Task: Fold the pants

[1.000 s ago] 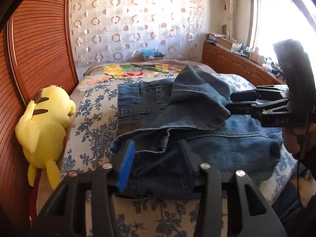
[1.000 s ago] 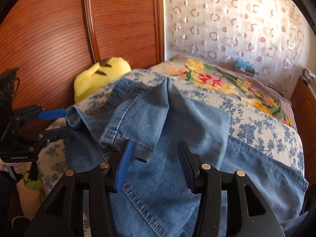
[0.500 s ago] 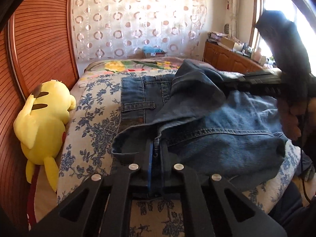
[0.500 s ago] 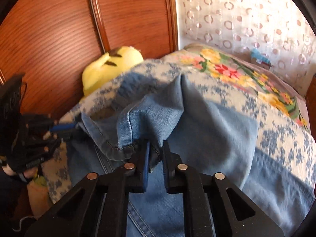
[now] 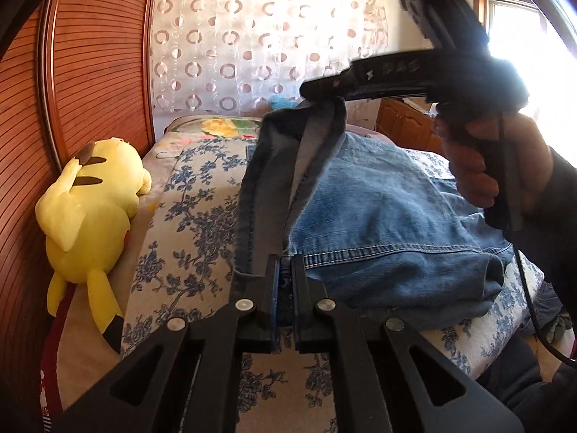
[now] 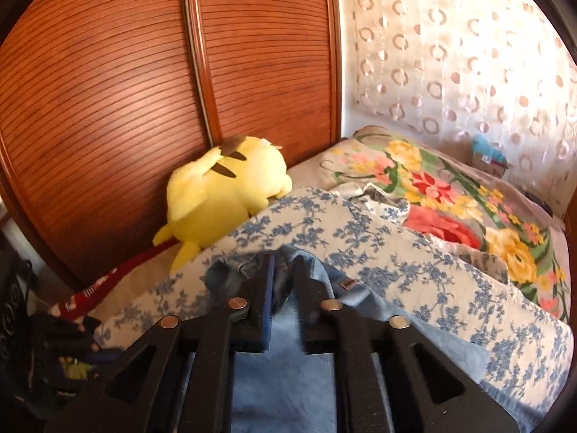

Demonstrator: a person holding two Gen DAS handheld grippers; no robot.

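Observation:
Blue jeans (image 5: 378, 216) lie bunched on the flowered bed cover (image 5: 194, 216). My left gripper (image 5: 285, 259) is shut on a near edge of the jeans, low by the bed. In the left wrist view my right gripper (image 5: 319, 90), held by a hand (image 5: 497, 166), hangs high above the bed, and a fold of denim drapes down from its tips. In the right wrist view my right gripper (image 6: 283, 259) has the jeans (image 6: 281, 288) bunched between its fingers; its jaws are opening, and the cloth still hangs from them.
A yellow plush toy (image 5: 93, 198) lies along the bed's left edge against the slatted wooden doors (image 5: 90, 72). A bright flowered blanket (image 6: 450, 195) covers the far end of the bed. A patterned curtain (image 5: 259, 43) hangs behind, and a wooden cabinet (image 5: 407, 122) stands at the right.
Both grippers closed on denim. The right gripper then rose with its fold and carried it across toward the plush toy's side. The left gripper shifted slightly along the near edge.

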